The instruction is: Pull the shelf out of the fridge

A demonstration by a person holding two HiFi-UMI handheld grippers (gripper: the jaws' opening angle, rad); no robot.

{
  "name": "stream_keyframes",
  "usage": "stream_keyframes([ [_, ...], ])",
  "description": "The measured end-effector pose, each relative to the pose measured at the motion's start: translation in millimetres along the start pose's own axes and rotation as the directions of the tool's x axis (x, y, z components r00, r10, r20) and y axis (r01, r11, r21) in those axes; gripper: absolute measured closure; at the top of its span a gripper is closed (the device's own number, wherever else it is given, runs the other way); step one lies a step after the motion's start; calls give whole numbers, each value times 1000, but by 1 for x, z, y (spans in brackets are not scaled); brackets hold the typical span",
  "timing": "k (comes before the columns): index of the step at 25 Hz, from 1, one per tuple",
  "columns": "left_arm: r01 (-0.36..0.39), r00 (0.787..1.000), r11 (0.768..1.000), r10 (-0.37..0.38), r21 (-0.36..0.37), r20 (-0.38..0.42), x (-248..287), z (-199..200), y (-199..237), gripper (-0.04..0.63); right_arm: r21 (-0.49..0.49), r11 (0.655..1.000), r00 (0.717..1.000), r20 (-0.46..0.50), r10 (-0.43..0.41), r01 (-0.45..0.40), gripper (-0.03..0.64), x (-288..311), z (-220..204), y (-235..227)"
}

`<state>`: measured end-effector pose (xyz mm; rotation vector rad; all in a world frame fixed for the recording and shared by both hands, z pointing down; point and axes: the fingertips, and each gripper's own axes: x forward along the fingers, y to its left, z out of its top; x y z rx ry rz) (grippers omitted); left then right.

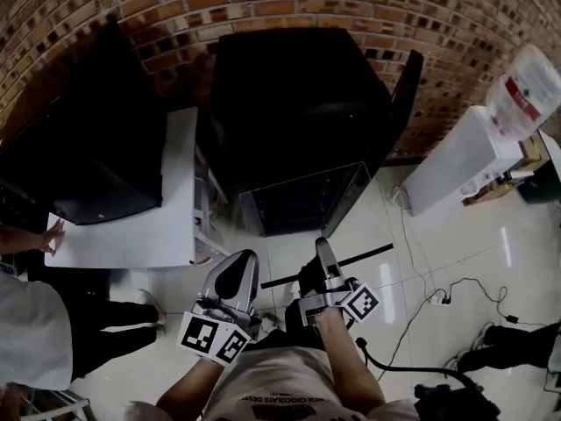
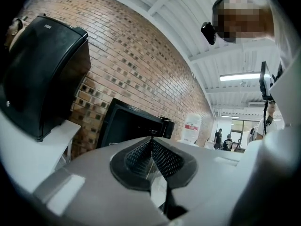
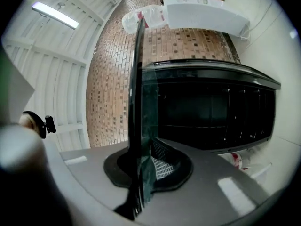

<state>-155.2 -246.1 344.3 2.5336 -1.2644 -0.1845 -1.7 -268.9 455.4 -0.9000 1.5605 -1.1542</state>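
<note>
We have the shelf (image 3: 137,102) grasped in the right gripper (image 3: 143,159). In the right gripper view the glass pane runs edge-on straight through the gap, with the fingers (image 3: 162,157) clenched on it from both faces. From the head view the right gripper (image 1: 326,261) sits on the dark front strip of the shelf (image 1: 372,253), which runs across in front of us above the floor (image 1: 456,261). From there the clear pane reaches towards the open front of the black fridge (image 1: 298,103). We cannot tell whether the shelf's far edge is inside the fridge or already out of it.

The left gripper (image 1: 241,266) hangs just beside the right one, off the shelf. In the left gripper view its fingers (image 2: 162,157) are clenched tip to tip with nothing between them, pointing towards the fridge (image 2: 127,126) and the brick wall (image 2: 141,65).

To the left of the fridge stands a white counter (image 1: 131,235) carrying a black box (image 1: 88,147), and another person's hand (image 1: 48,235) rests on the counter's edge. A water dispenser (image 1: 456,165) stands to the right.
</note>
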Motion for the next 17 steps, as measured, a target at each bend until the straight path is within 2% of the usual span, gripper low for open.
stream_keyframes([
  [7, 16, 999, 1000, -16, 3, 31, -15, 5, -14, 607, -15, 999, 999, 15, 32, -31, 591, -14, -5, 32],
  [17, 33, 999, 999, -33, 4, 39, -25, 3, -21, 609, -17, 1000, 1000, -1, 18, -18, 589, -21, -23, 37],
])
